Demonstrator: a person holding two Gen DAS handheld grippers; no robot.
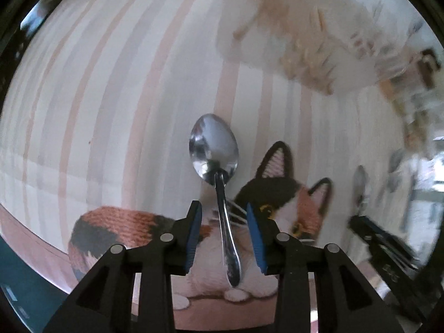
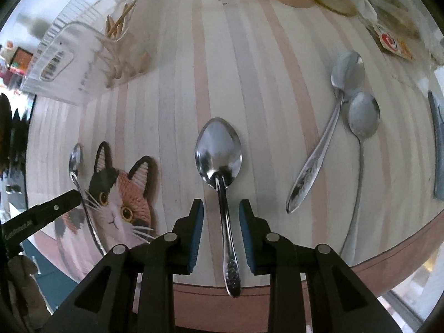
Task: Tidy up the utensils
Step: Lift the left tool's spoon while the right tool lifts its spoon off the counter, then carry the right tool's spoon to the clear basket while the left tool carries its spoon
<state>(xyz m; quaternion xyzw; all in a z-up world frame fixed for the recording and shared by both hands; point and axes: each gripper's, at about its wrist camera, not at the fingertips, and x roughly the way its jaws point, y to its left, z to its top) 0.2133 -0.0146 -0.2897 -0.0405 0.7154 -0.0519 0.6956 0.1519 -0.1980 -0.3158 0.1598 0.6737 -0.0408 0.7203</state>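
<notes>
Each hand-held gripper straddles a spoon lying on the striped cloth of the desk (image 2: 177,88), fingers apart and not touching the metal. The left hand-held gripper (image 1: 224,236) has its blue pads either side of the handle of a plain spoon (image 1: 215,152), whose bowl points away and whose handle lies over the cat picture (image 1: 280,194) printed on the cloth. The right hand-held gripper (image 2: 221,233) is likewise spread around the handle of a patterned-handle spoon (image 2: 219,155), bowl pointing away, handle end reaching the cloth's pink border at the desk edge. In the right wrist view, two more spoons lie to the right: an angled spoon (image 2: 327,136) with a broad handle, and a long thin spoon (image 2: 362,119) just beside it, their bowls close together. Further right, a grey flat object (image 2: 438,144) lies at the edge of view. At the far left of the desk stands a clear plastic organizer (image 2: 72,52) holding wooden sticks (image 2: 118,23). Along the far edge are blurred items, among them a packet with a red swirl (image 2: 391,41).
</notes>
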